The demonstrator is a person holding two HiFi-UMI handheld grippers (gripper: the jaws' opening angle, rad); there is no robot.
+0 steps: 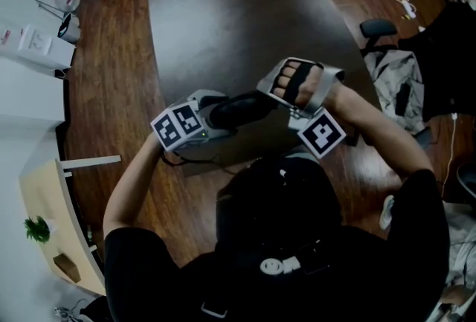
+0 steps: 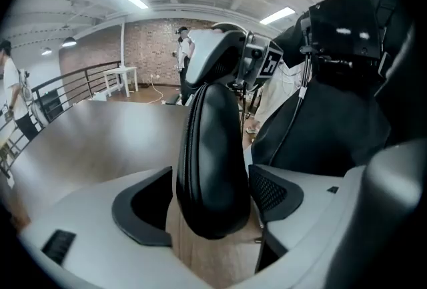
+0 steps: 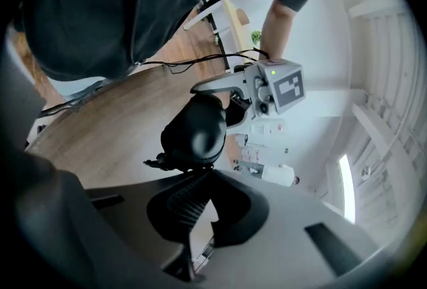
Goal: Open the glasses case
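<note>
Black glasses case point(image 1: 239, 110), just one, between my two grippers above the near edge of the dark table point(image 1: 223, 15).
My left gripper point(image 2: 211, 204) stands wide, the case upright between its jaws. My right gripper point(image 3: 200, 177) is closed tight at the case's other end; whether it pinches the zip I cannot tell.

From my screen I see the left hand-held gripper point(image 2: 210, 197) and the right hand-held gripper point(image 3: 193, 204) as light grey shells with black textured pads point(image 2: 273, 191). Each one carries a cube point(image 1: 178, 126) with black-and-white square markers. The person wears a black short-sleeved shirt point(image 1: 149, 261) and a black fingerless glove point(image 1: 297, 82).
</note>
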